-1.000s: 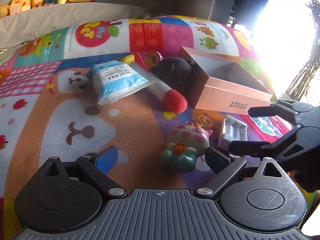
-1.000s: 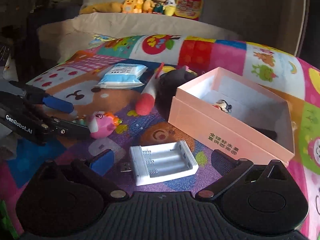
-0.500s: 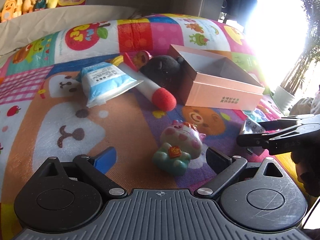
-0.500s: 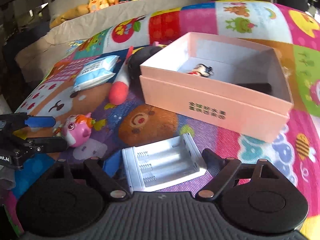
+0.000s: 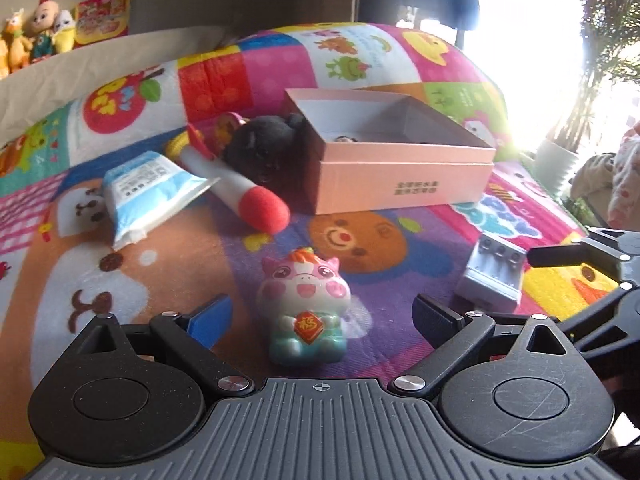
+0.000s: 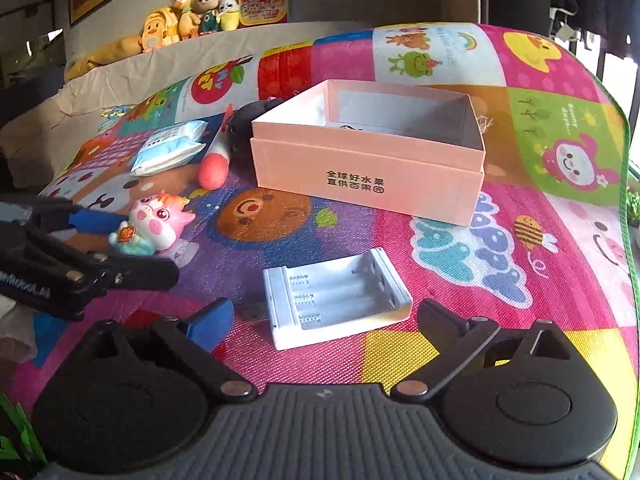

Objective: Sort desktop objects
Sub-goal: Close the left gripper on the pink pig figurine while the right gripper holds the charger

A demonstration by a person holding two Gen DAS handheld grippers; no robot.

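Observation:
A pink pig figurine point(image 5: 304, 304) stands on the colourful play mat between the wide-apart fingers of my left gripper point(image 5: 322, 314), untouched by either pad. The white battery charger point(image 6: 336, 296) lies on the mat between the fingers of my right gripper point(image 6: 326, 320), whose jaws are opening, pads clear of it. The open pink box point(image 6: 368, 160) sits behind, with a small figure inside. From the right wrist view, the figurine point(image 6: 154, 226) shows at the left with the left gripper point(image 6: 116, 244) around it. The charger point(image 5: 494, 276) appears at the right in the left wrist view.
A blue-white wipes pack point(image 5: 148, 196), a white stick with a red foam tip point(image 5: 244, 192) and a black plush point(image 5: 268, 148) lie left of the box. Plush toys point(image 6: 192, 16) line a beige ledge behind. The mat's edge point(image 6: 624, 208) drops off at the right.
Both views have rolled and shifted. The left gripper has centred the pig figurine between its fingers. The right gripper has drawn closer to the charger, which has turned on the mat.

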